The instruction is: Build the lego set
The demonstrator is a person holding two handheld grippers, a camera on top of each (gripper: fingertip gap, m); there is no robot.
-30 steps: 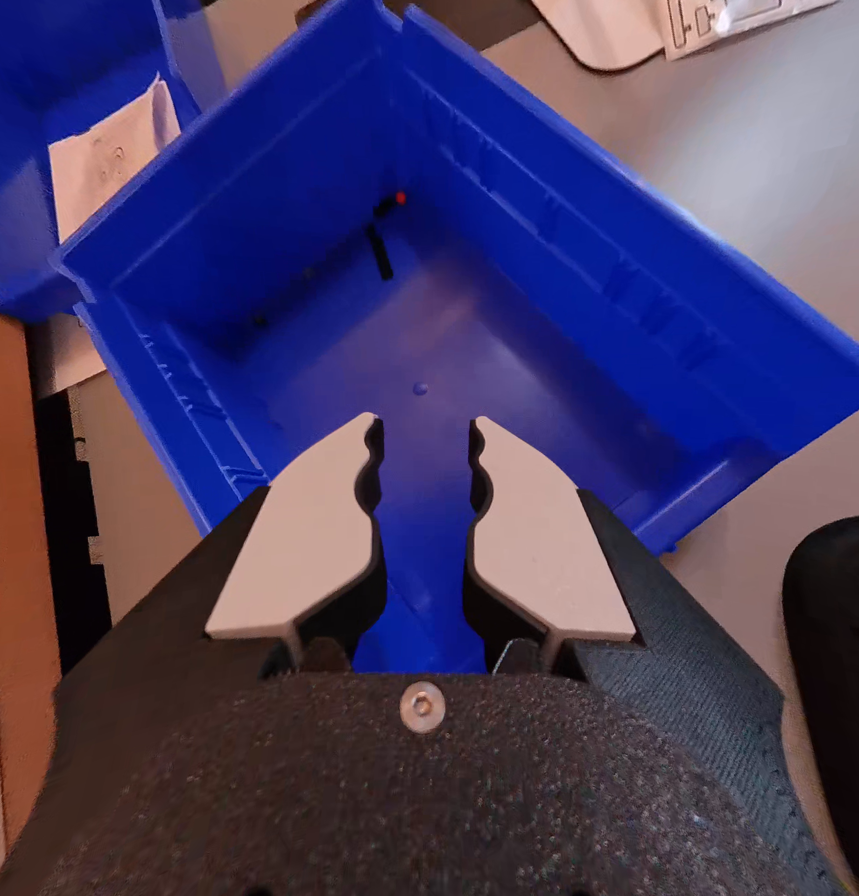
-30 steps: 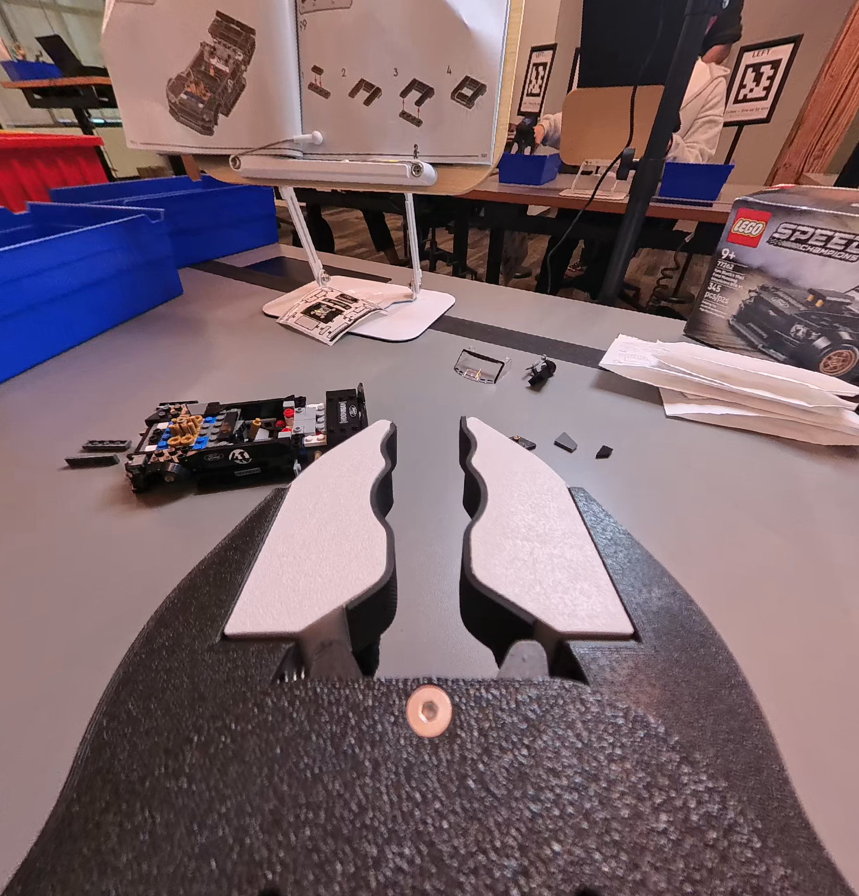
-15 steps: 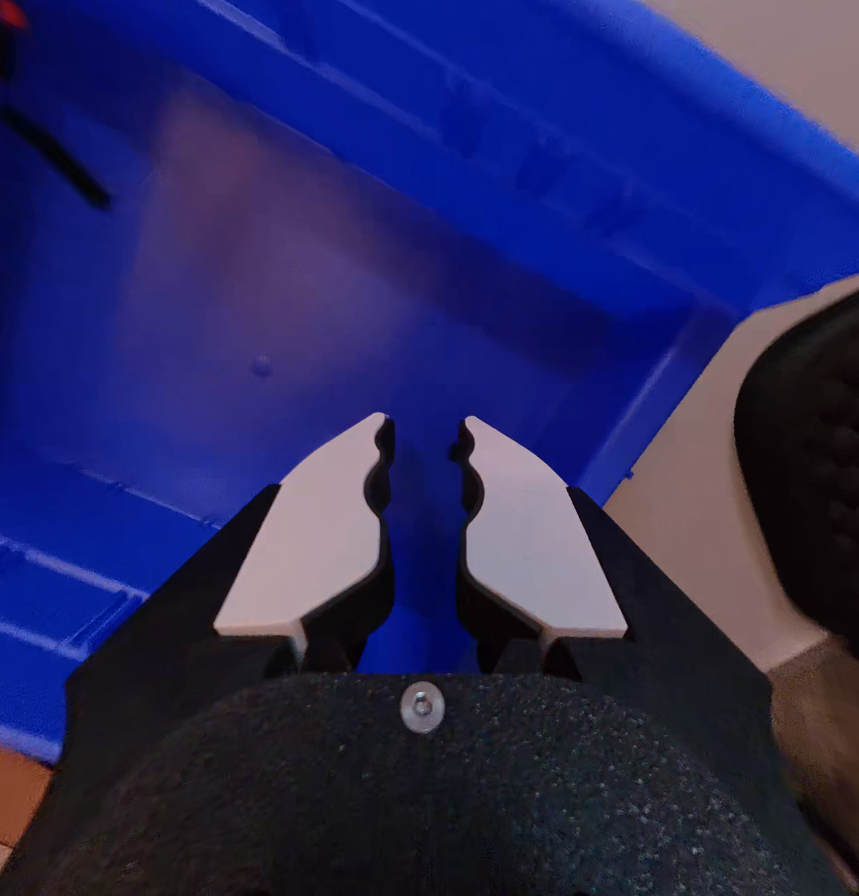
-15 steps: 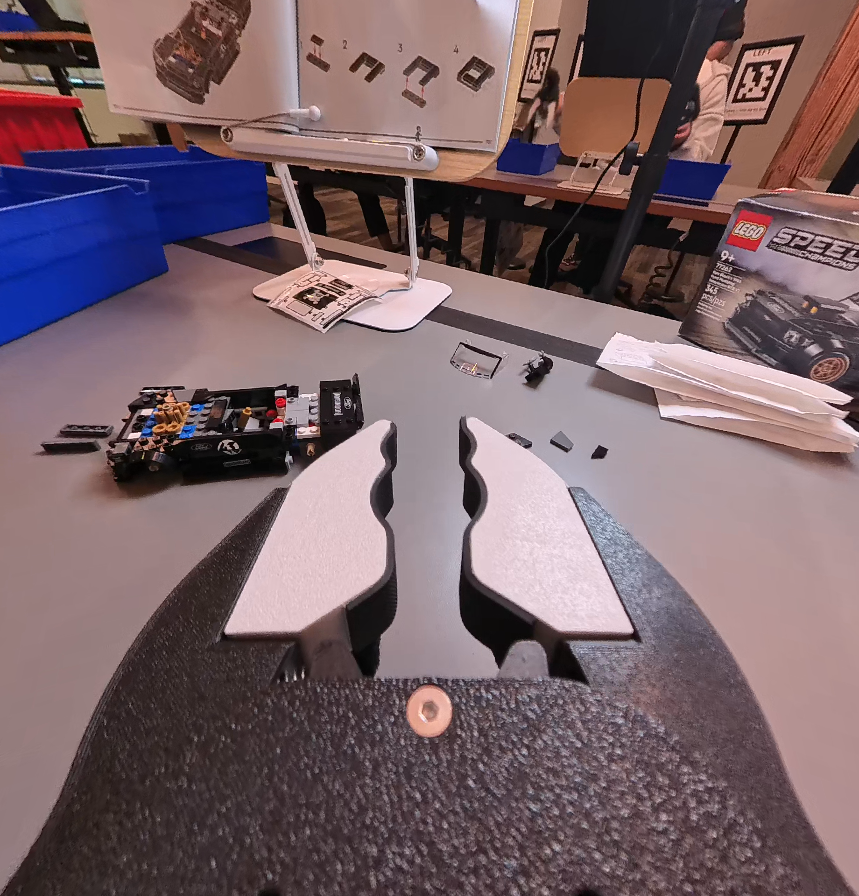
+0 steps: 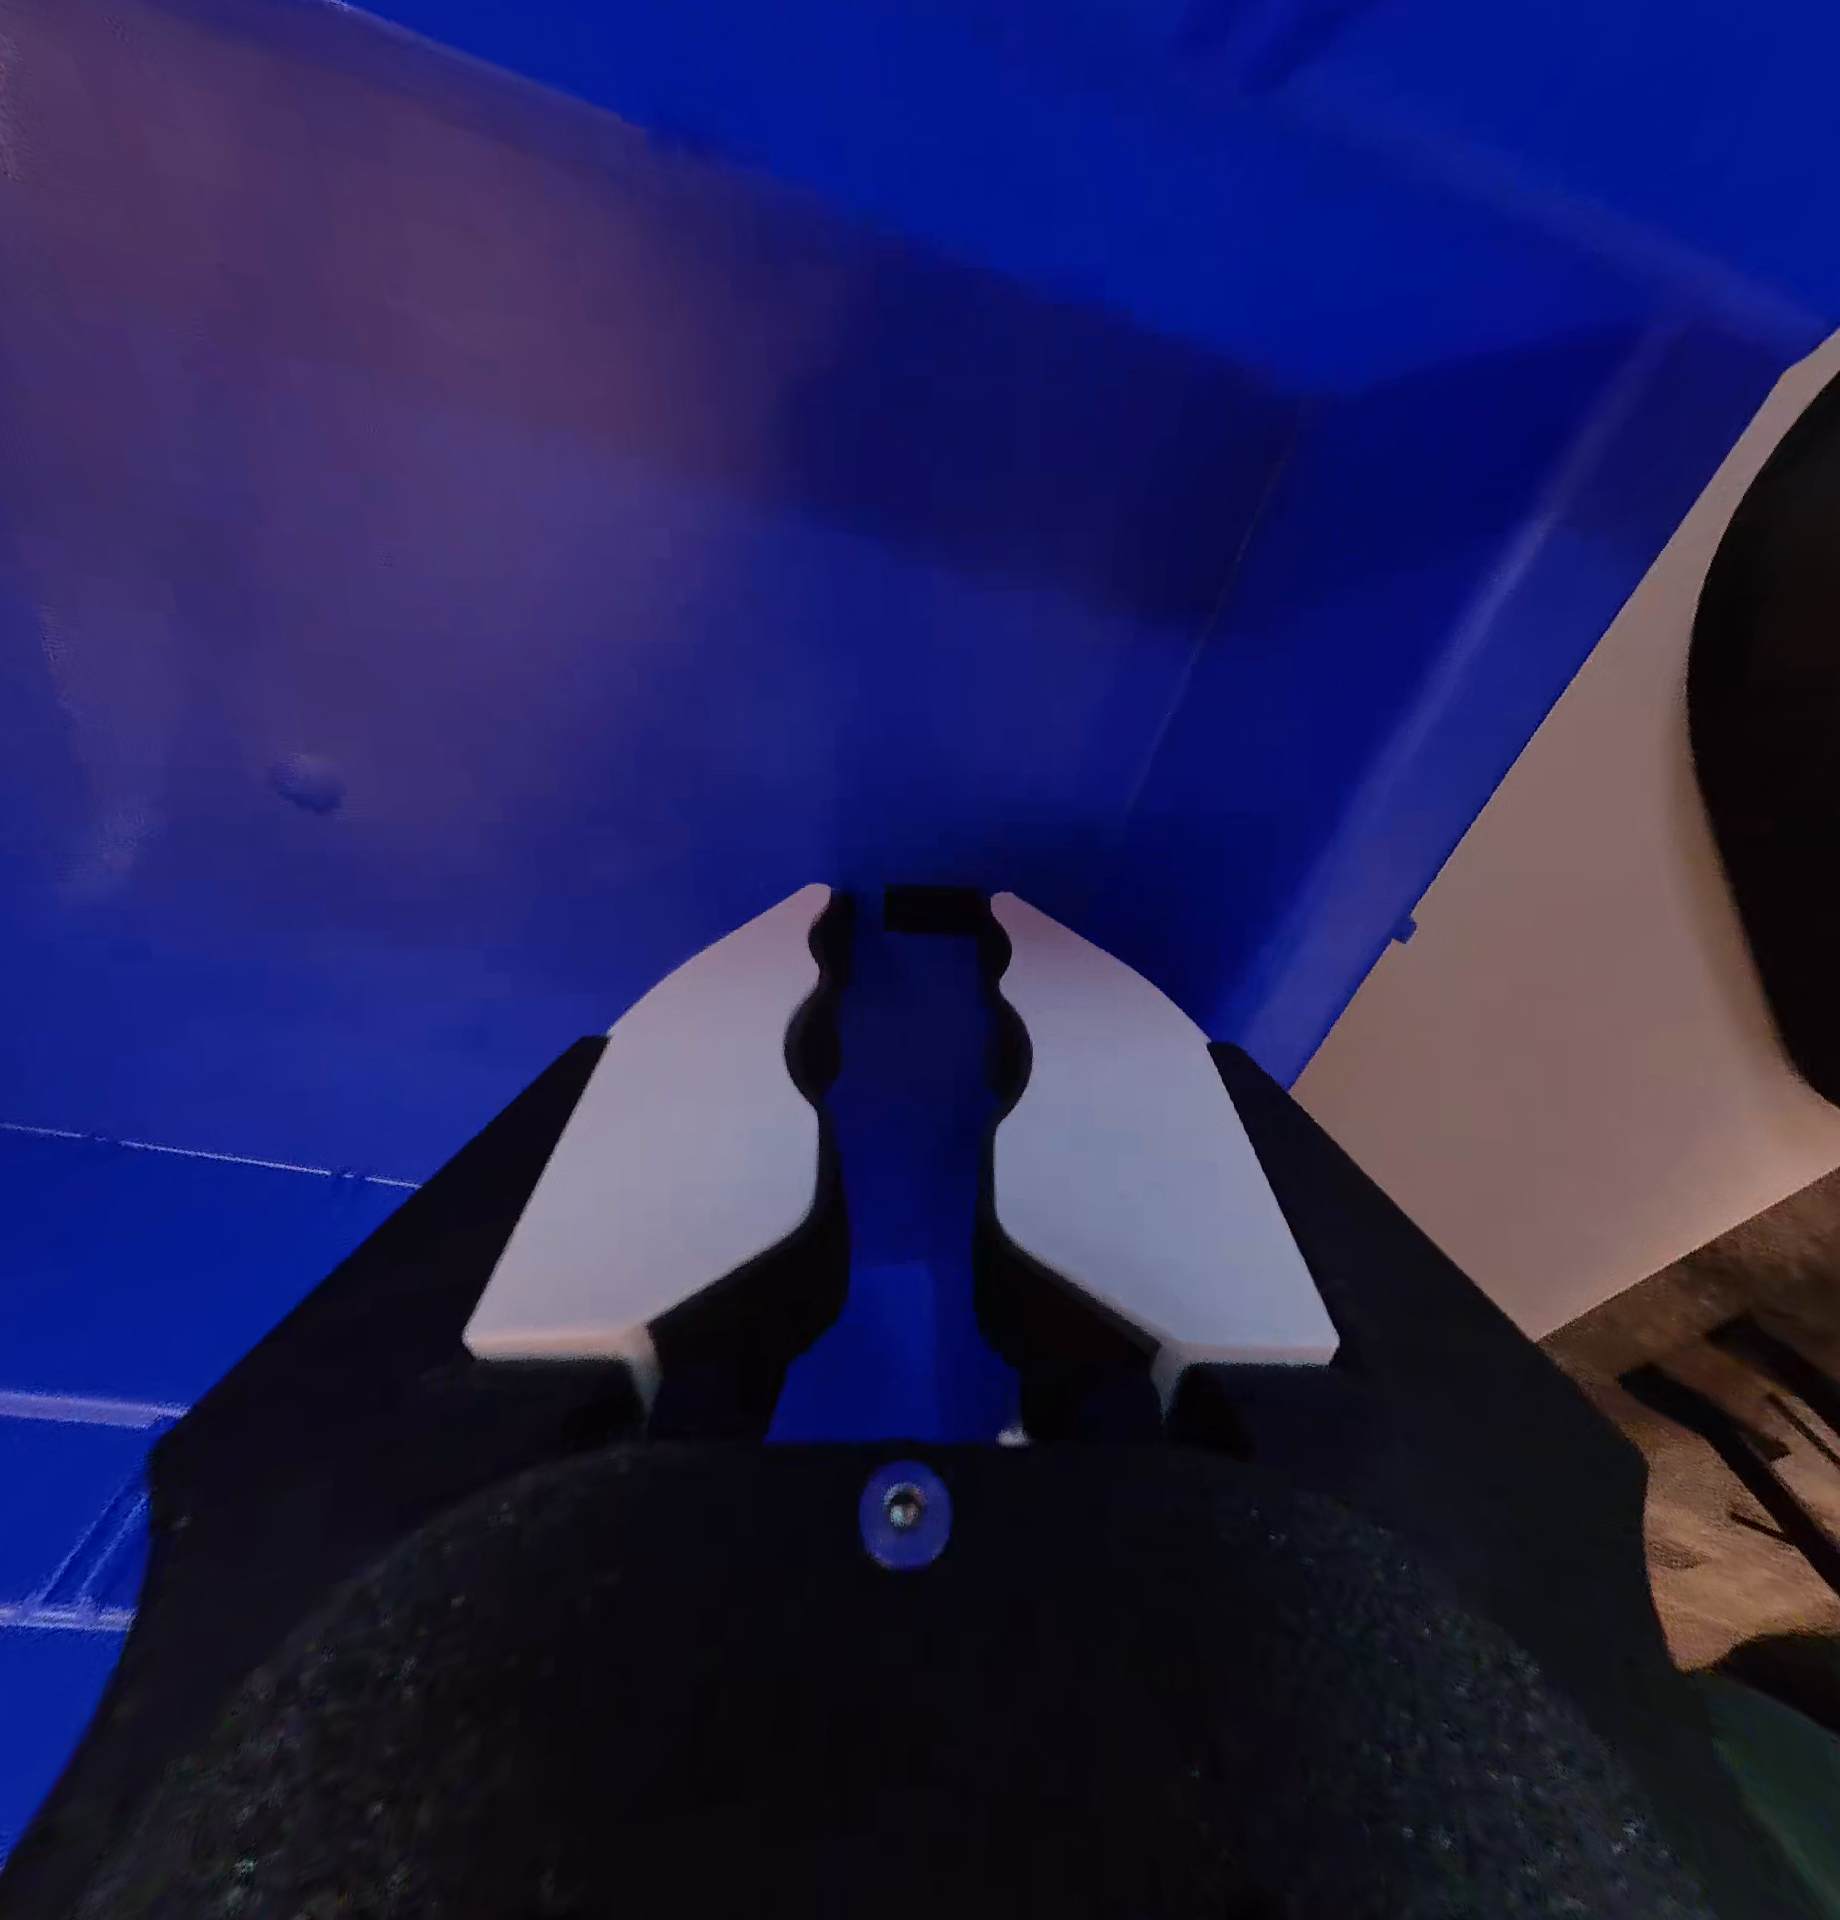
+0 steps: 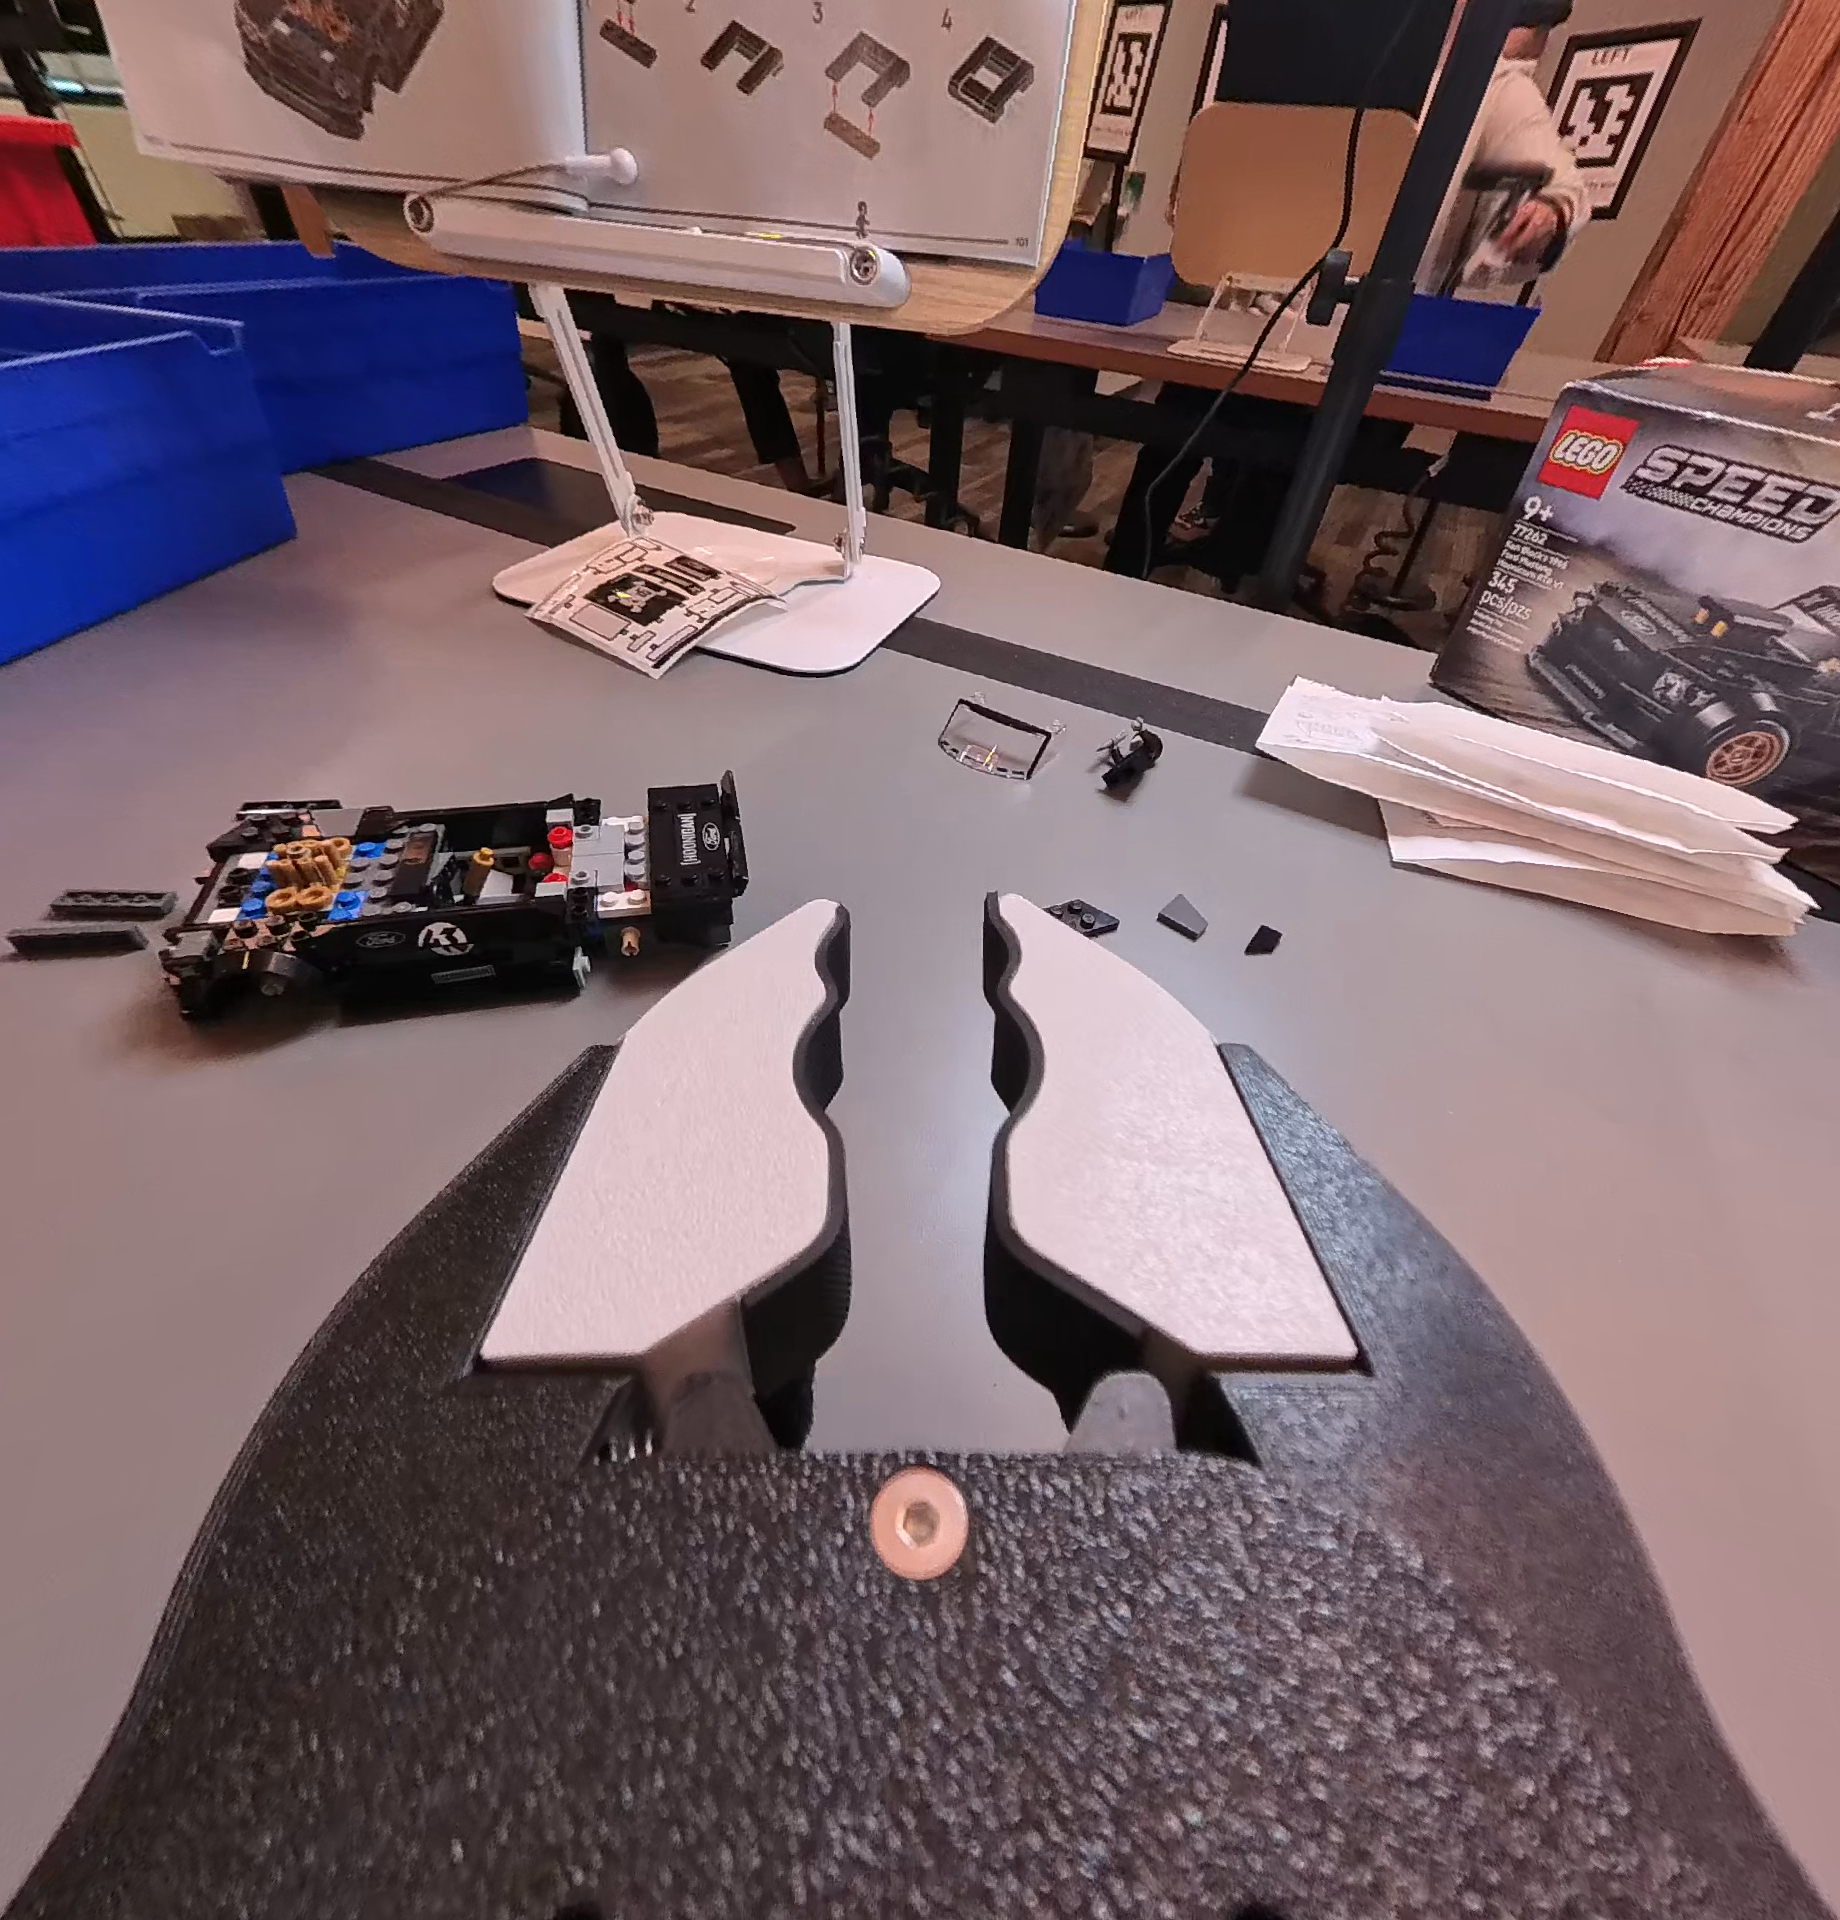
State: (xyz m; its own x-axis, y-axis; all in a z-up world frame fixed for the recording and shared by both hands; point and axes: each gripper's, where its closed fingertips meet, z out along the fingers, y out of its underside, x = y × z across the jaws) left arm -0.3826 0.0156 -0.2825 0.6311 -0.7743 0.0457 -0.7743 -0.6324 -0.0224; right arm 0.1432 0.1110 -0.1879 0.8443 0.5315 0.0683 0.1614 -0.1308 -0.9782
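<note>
My left gripper (image 5: 914, 914) is low inside a blue bin (image 5: 583, 520), near its right corner. Its jaws stand a little apart, and a small black lego piece (image 5: 928, 912) lies between the fingertips on the bin floor. My right gripper (image 6: 916, 920) is open and empty, hovering over the grey table (image 6: 1518, 1143). The partly built black lego car (image 6: 459, 894) sits on the table to its left. Two black plates (image 6: 111, 904) lie left of the car. A clear windshield piece (image 6: 999, 740) and several small dark pieces (image 6: 1184, 916) lie ahead.
The instruction booklet (image 6: 625, 94) stands on a white holder, with a sticker sheet (image 6: 646, 603) on its base. Blue bins (image 6: 116, 468) are at the left. White paper bags (image 6: 1539, 800) and the lego box (image 6: 1705, 582) are at the right. A black rounded object (image 5: 1799, 727) is right of the bin. Tip to tip, the grippers are about 55 cm apart.
My left gripper has gone down into the bin toward its near right corner, and the small black piece now shows between its tips. My right gripper has barely shifted.
</note>
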